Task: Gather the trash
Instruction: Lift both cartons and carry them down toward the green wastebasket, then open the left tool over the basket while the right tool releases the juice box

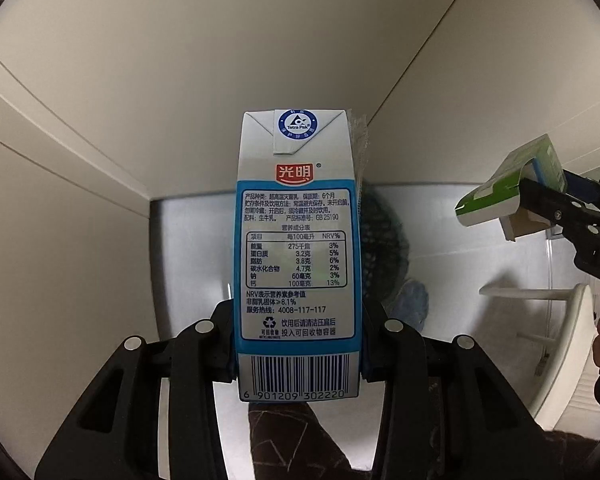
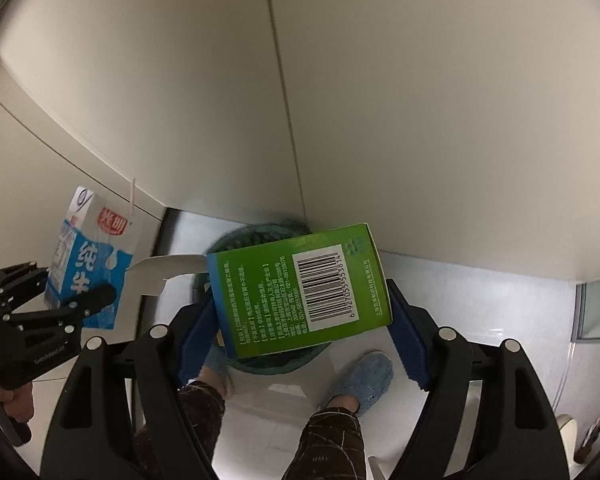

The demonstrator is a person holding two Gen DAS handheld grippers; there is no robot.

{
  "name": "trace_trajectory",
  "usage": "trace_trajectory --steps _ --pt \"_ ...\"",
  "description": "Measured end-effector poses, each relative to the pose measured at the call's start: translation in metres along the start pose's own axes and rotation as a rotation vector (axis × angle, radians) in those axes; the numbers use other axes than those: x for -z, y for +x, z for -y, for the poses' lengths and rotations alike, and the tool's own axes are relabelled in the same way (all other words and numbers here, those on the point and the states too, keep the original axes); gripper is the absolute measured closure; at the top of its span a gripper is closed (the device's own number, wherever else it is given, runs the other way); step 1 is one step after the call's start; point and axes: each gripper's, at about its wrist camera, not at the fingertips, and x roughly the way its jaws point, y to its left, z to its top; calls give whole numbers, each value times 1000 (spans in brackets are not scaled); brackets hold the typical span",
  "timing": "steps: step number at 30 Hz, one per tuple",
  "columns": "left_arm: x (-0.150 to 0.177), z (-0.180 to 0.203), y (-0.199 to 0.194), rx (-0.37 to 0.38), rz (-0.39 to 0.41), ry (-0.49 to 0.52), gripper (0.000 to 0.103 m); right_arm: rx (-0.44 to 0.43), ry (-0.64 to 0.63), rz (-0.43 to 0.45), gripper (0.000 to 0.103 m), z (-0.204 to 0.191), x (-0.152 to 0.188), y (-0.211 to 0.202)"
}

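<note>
With my left gripper (image 1: 298, 360) clamped on the milk carton (image 1: 296, 248) and my right gripper (image 2: 300, 332) spread wide around the green box (image 2: 300, 288), I'd centre both above the mesh bin (image 2: 260, 240) on the floor below before releasing.

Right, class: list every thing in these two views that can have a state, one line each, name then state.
milk carton: upright, clamped between the left tongs, drinking straw in its top.
green box: tilted, end flap hanging open, gripped by the right tongs.
mesh bin: standing on the floor below the box, contents hidden.
blue slippers: worn on the person's feet beside the bin.
</note>
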Motion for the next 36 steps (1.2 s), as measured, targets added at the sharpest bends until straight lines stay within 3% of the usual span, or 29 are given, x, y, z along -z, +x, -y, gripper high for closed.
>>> trace_trajectory --steps 8,17,33,36 --pt "3 -13 90 -11 -55 30 63 31 -7 -65 29 4 24 90" --pt "-10 -11 192 -25 -121 18 63 40 -19 -121 29 -4 38 142" --pt "7 23 271 10 -248 111 62 42 -41 -161 29 7 54 170" --pt "8 19 268 7 -240 116 53 44 -39 -164 29 7 56 182"
